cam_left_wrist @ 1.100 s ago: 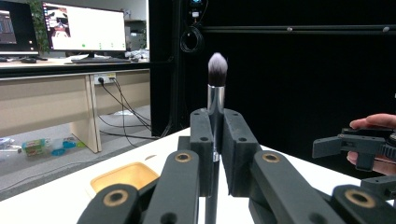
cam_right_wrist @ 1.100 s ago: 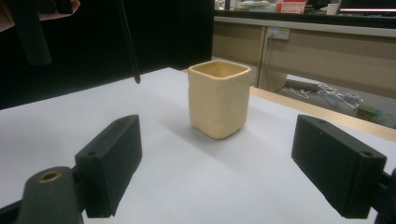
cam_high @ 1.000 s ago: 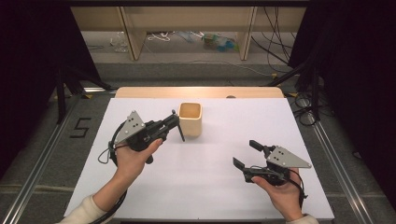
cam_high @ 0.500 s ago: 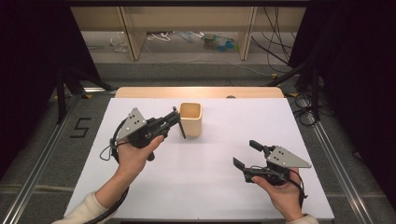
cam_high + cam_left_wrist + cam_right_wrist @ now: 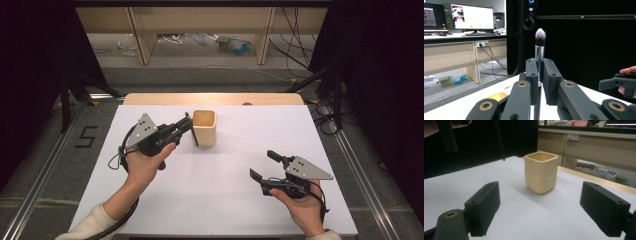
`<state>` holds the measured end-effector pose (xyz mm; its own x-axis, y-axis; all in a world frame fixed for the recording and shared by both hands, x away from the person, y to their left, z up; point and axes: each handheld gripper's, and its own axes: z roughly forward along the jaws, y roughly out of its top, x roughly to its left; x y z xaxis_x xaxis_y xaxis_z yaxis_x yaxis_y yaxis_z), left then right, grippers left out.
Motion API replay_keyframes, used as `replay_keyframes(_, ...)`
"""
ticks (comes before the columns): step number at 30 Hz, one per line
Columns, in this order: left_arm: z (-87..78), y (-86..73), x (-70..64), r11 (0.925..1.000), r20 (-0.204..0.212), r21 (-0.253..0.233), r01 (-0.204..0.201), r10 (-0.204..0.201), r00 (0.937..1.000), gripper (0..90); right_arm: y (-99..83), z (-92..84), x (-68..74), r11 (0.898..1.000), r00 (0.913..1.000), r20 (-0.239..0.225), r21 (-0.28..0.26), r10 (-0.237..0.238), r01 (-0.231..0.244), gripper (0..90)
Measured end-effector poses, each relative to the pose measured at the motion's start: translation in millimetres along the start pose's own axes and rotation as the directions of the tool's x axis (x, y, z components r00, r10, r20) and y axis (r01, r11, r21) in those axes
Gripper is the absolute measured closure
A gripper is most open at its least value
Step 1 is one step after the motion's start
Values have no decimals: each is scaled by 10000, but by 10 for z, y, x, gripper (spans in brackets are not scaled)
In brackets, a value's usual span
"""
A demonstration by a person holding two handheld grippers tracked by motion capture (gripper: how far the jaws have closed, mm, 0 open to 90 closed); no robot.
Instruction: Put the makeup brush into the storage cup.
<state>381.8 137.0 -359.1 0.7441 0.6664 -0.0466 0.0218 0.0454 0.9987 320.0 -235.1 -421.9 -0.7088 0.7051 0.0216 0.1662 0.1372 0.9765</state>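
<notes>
- My left hand-held gripper (image 5: pixel 189 129) is clamped on a makeup brush (image 5: pixel 539 47); in the left gripper view the silver handle runs up between the two black jaws and the dark bristle tuft stands above them.
- From the high view, that gripper is toward the far edge of the worktop (image 5: pixel 150 200), left of centre, with the brush's thin black handle hanging down just beside the left wall of the cup (image 5: pixel 204 128).
- The cup, a cream square-sided one, stands upright near the middle of the far edge, open end up, and from what I can see nothing is in it.
- I cannot tell whether the brush handle touches the cup wall or is only close to it; in the right gripper view the black stem hangs a little apart from the cup.
- My right hand-held gripper (image 5: pixel 264 167) sits near the near right corner with its jaws wide apart, holding nothing, pointed at the cup.
- As I judge it, the pick-up is done and the brush is carried to the cup; what is left is to lift it over the rim, lower it in, and let go.
</notes>
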Motion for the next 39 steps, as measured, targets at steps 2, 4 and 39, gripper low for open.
replay_keyframes(2,8,2,4,10000,3,1,0,0,10000,837,-4,9,3,9999,9999,-130,-71,97,-98,175)
replay_keyframes(4,16,6,8,10000,-10,-14,15,-15,10000,837,-6,11,3,9999,9999,-109,-83,107,-108,175)
replay_keyframes(39,117,61,110,9999,-216,-44,-151,150,9997,837,-11,5,-6,10000,10000,61,39,32,-33,180)
